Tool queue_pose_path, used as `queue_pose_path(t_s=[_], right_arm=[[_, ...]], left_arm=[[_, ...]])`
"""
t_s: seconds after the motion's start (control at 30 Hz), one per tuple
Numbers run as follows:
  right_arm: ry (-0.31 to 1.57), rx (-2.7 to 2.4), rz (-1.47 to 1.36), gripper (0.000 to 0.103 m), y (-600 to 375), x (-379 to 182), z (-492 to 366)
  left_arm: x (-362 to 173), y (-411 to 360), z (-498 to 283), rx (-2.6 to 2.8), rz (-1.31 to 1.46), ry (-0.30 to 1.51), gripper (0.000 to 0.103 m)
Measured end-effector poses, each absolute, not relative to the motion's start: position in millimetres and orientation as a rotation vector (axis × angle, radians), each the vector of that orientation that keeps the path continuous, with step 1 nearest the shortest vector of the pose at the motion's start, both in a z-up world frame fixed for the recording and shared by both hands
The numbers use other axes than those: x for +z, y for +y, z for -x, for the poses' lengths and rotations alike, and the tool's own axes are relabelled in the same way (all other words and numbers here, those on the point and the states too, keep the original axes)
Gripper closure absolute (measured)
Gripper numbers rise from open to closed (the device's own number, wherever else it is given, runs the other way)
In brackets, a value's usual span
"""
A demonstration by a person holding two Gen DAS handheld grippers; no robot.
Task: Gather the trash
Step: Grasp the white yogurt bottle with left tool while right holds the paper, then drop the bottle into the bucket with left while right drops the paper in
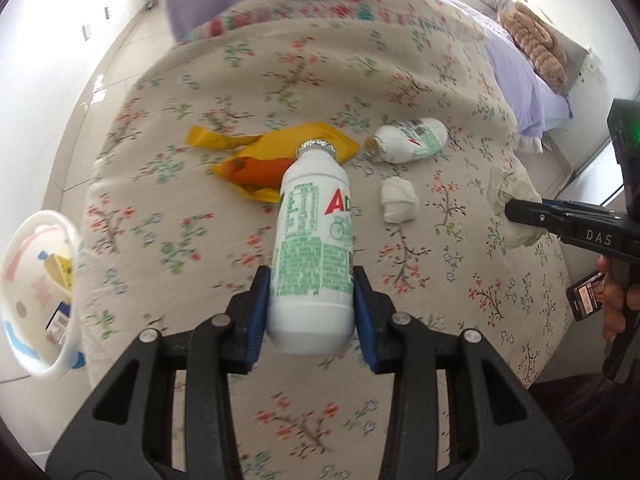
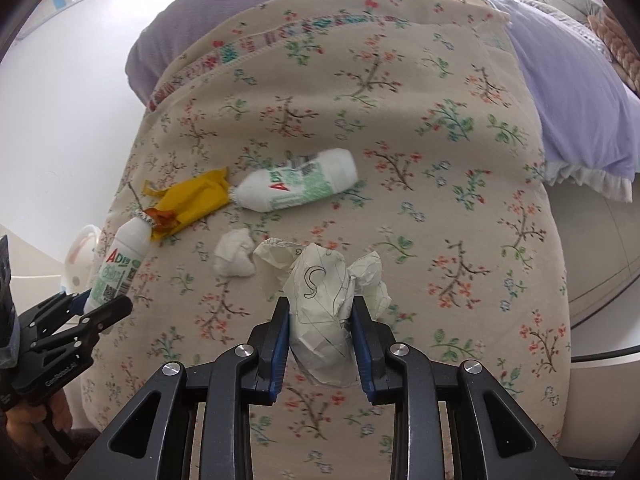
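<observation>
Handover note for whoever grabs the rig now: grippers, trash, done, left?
Left gripper: shut on a white bottle, lifted off the floral blanket.
Right gripper: shut on a crumpled paper wad, also held above the blanket.
Bin: white, on the floor at the blanket's left edge in the left wrist view; some wrappers already in it.
Left on the blanket: second white bottle lying on its side, yellow wrapper, small white tissue ball.
Next, likely: drop both held items in the bin, then collect those three.
</observation>
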State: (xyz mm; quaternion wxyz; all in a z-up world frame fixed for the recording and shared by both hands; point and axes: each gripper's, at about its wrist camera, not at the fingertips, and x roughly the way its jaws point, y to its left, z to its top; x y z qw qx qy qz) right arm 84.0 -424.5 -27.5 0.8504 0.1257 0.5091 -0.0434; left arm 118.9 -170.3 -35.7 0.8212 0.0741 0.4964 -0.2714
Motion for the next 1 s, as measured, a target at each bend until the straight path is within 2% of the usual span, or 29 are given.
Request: queue_pose_path(t_s=[1.0], right_arm=[[1.08,0.146,-0.174,0.073,-249,-28,-157]], left_arm=[[-24,13,-142,-0.255,0.078,1.044,0.062]])
